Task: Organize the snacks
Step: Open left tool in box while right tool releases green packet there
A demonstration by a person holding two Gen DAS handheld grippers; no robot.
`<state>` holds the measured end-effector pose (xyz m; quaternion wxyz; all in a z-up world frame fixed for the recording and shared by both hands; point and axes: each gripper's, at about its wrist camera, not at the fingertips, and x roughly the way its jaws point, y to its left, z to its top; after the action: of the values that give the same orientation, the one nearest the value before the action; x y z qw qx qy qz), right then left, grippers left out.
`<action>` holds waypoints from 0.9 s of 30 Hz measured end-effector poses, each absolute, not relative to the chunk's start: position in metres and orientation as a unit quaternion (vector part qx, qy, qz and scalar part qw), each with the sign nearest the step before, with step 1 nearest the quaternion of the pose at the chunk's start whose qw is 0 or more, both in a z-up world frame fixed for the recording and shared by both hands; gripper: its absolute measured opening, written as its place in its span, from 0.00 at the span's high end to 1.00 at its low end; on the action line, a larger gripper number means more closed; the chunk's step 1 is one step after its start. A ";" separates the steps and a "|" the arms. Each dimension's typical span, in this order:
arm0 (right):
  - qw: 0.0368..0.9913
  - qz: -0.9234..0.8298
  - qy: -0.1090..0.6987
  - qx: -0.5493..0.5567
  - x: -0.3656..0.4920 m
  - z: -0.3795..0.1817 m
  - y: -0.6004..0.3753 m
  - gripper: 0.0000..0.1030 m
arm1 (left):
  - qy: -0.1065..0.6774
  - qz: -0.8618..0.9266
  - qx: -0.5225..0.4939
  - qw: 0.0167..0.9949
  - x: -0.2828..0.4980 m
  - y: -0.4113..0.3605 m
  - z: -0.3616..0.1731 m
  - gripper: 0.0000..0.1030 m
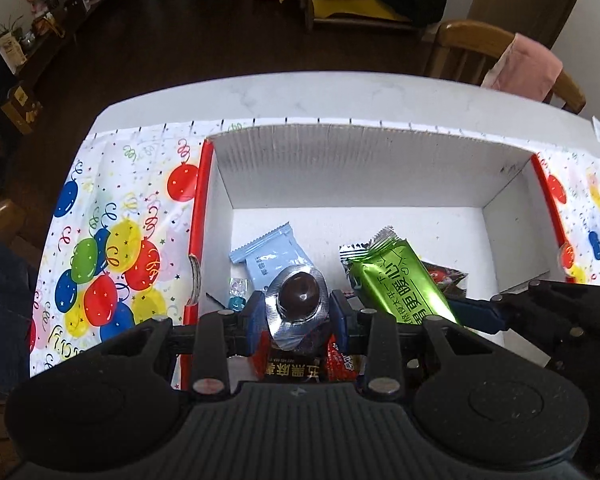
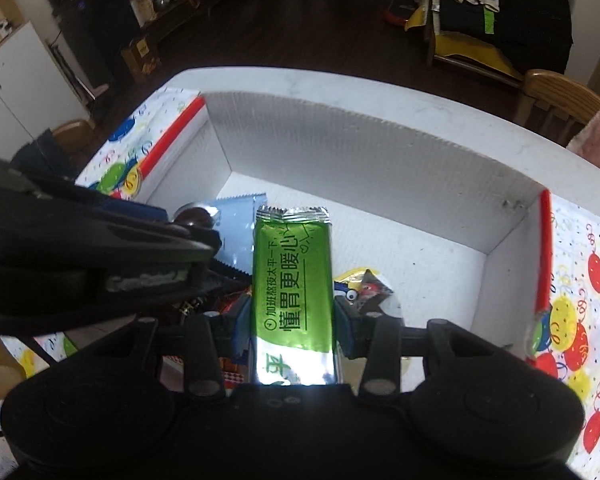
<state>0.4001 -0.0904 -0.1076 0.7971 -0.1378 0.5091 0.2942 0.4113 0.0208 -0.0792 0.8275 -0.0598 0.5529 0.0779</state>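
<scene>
left gripper: clenched on a foil blister snack with a dark round centre, over the white box.
right gripper: gripped a green snack bar lengthwise above the box floor.
left view only: light blue packet lay flat on the floor; balloon-print cloth left of the box.
right view only: a cartoon-eyed wrapper lay behind the bar.

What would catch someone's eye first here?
The bright green snack bar clamped in the right gripper over the white box, and the foil-wrapped chocolate held in the left gripper beside it. A balloon-print cloth surrounds the box.
</scene>
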 end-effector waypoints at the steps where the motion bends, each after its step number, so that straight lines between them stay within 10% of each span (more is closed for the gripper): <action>1: 0.796 0.294 0.511 -0.141 0.400 -0.110 -0.089 0.61 | 0.557 0.078 -0.061 0.825 0.413 0.022 -0.082 0.67; 27: 0.789 0.279 0.529 -0.140 0.395 -0.120 -0.091 0.57 | 0.559 0.078 -0.065 0.823 0.406 0.026 -0.098 0.62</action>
<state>0.3954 -0.0906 -0.1200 0.7894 -0.1402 0.5287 0.2786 0.4056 0.0256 -0.0980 0.8230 -0.0648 0.5590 0.0777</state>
